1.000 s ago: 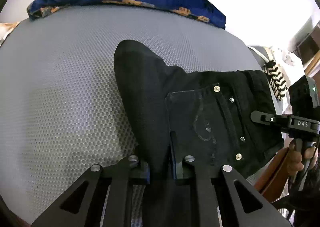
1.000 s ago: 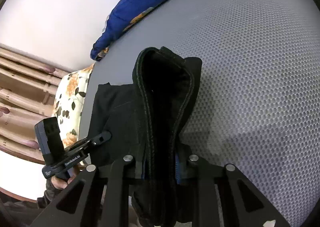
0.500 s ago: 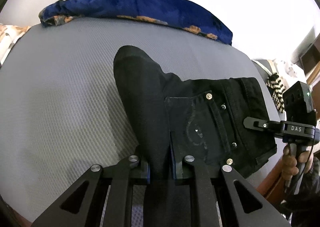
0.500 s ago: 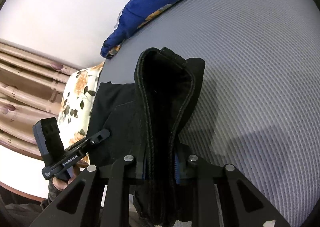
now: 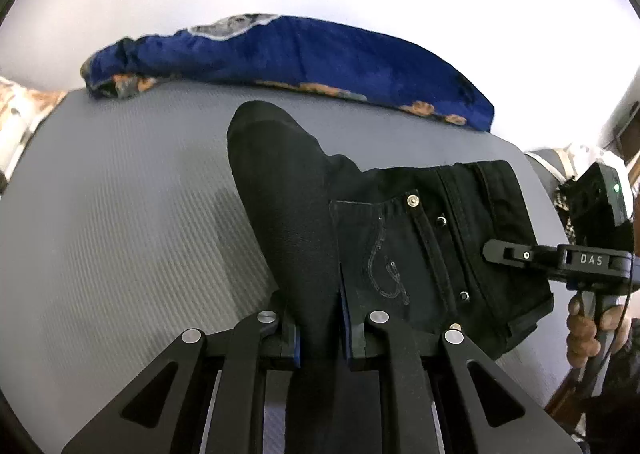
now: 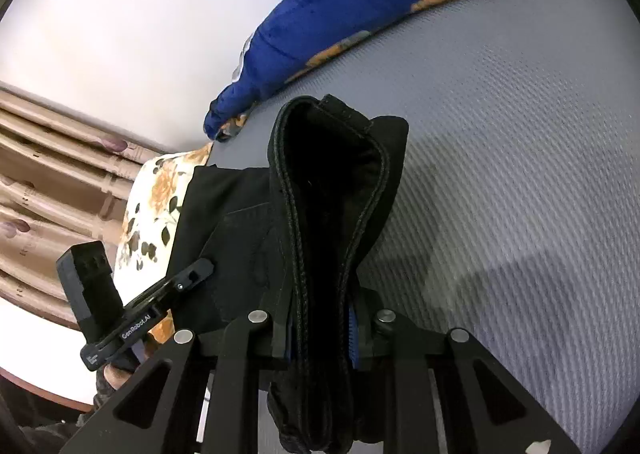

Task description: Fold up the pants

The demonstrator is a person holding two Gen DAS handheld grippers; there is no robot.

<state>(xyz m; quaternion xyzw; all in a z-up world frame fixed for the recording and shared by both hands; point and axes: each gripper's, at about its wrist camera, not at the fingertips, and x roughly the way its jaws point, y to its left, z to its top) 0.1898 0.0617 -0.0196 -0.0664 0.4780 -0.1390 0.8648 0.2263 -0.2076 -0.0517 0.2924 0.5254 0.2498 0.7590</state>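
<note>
The black pants hang folded over the grey bed, held up between both grippers. My left gripper is shut on a thick fold of the pants, with the back pocket and rivets to its right. My right gripper is shut on the bunched waistband end of the pants, which stands up in a loop. The right gripper also shows in the left wrist view at the pants' right edge. The left gripper shows in the right wrist view at lower left.
The grey mesh-textured mattress spreads under the pants. A blue blanket with orange flowers lies along the far edge by the white wall. A floral pillow and wooden headboard are at the left in the right wrist view.
Both grippers have lifted and pulled back with the pants; the mattress looks farther away and more of the wall and blanket shows. Both grips are unchanged.
</note>
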